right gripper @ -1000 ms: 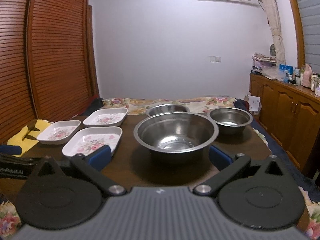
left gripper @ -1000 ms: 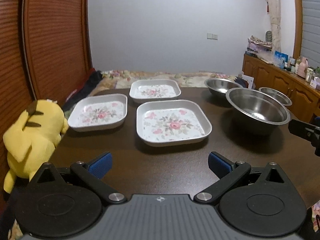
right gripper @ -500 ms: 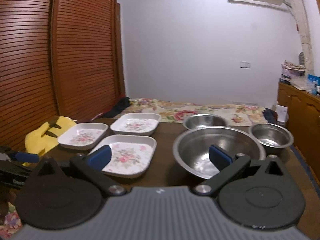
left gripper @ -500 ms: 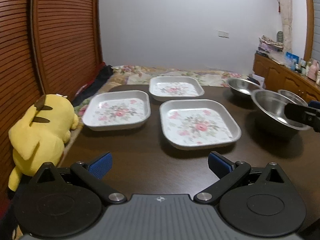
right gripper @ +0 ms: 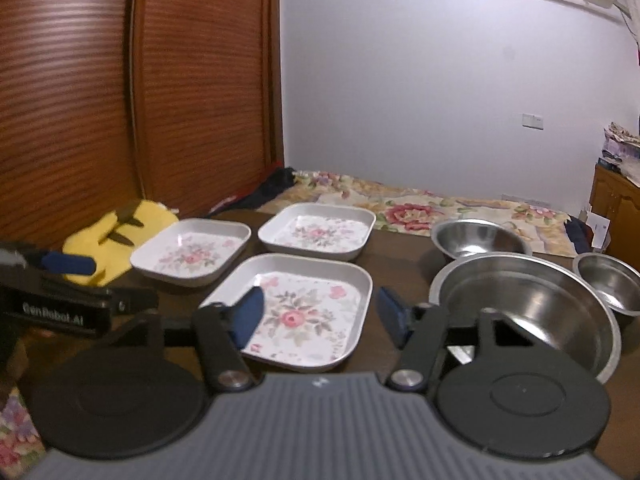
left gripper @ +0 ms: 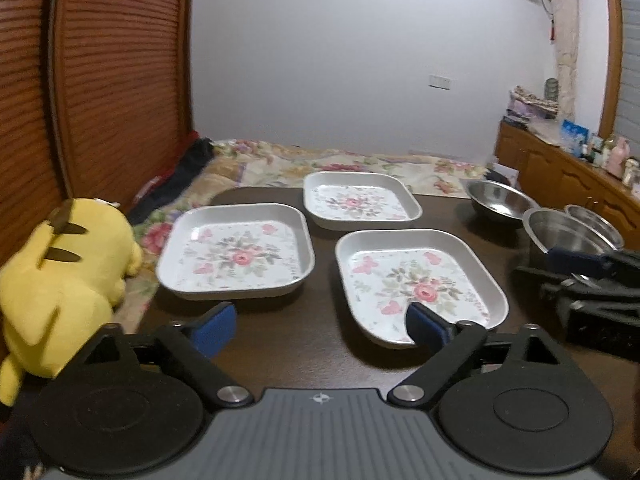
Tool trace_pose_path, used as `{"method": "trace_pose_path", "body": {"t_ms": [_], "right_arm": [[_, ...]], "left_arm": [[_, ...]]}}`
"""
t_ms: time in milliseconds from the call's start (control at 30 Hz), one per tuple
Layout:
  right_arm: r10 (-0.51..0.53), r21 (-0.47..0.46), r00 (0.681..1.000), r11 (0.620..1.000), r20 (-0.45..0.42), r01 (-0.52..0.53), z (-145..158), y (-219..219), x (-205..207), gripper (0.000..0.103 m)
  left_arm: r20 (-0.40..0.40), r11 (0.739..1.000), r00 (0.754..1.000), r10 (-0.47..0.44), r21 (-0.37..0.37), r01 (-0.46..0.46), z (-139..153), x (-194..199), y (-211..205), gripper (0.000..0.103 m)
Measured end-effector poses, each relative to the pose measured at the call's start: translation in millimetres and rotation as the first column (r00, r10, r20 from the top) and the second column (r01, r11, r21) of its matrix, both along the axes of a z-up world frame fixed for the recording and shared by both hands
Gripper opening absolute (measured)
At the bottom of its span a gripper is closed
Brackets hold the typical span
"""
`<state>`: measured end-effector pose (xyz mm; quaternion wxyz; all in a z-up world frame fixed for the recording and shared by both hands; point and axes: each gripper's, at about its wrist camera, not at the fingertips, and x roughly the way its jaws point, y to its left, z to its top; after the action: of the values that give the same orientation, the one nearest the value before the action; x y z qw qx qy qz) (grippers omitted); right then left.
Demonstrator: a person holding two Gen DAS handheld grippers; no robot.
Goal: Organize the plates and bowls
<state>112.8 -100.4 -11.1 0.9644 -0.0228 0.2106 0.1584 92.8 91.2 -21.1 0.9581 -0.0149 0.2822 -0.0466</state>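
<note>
Three square floral plates lie on the dark table: a left plate [left gripper: 236,252], a far plate [left gripper: 360,200] and a near plate [left gripper: 416,284]. To the right stand a big steel bowl [right gripper: 520,304], a far bowl [right gripper: 480,236] and a small bowl [right gripper: 612,284]. My left gripper [left gripper: 320,324] hovers in front of the plates with its jaws closing and nothing pressed between them. Over the near plate [right gripper: 312,308] my right gripper [right gripper: 322,312] hangs with its jaws closing. Its right pad lies just past the plate's right edge, and neither pad presses on the plate.
A yellow plush toy [left gripper: 60,280] lies at the table's left edge beside a slatted wooden door [left gripper: 100,80]. Behind the table is a flowered bed cover [right gripper: 420,204]. A wooden cabinet [left gripper: 560,176] with small items runs along the right wall.
Both grippers have moved left across the table. The right one has left the big bowl and now faces the near plate. Both pairs of jaws have narrowed, the right pair far more.
</note>
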Motion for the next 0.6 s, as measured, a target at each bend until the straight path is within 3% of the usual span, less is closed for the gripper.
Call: {"method": "trace_pose_path", "body": {"t_ms": [300,600], "right_arm": [[-0.029,-0.042,0.996,0.999,-0.085,0.026,-21.7,5.5,20.0,0.043],[-0.051,-0.083,0.993,0.996,-0.107,0.042,-30.7,6.9,29.4,0.042]], "left_arm": [[-0.026,0.997,0.998,-0.06,-0.04,0.059,-15.4,29.0,-6.5,0.071],[-0.053,0.995,0.994,-0.09,-0.05,0.088,-25.7,50.9,-14.6,0.05]]}}
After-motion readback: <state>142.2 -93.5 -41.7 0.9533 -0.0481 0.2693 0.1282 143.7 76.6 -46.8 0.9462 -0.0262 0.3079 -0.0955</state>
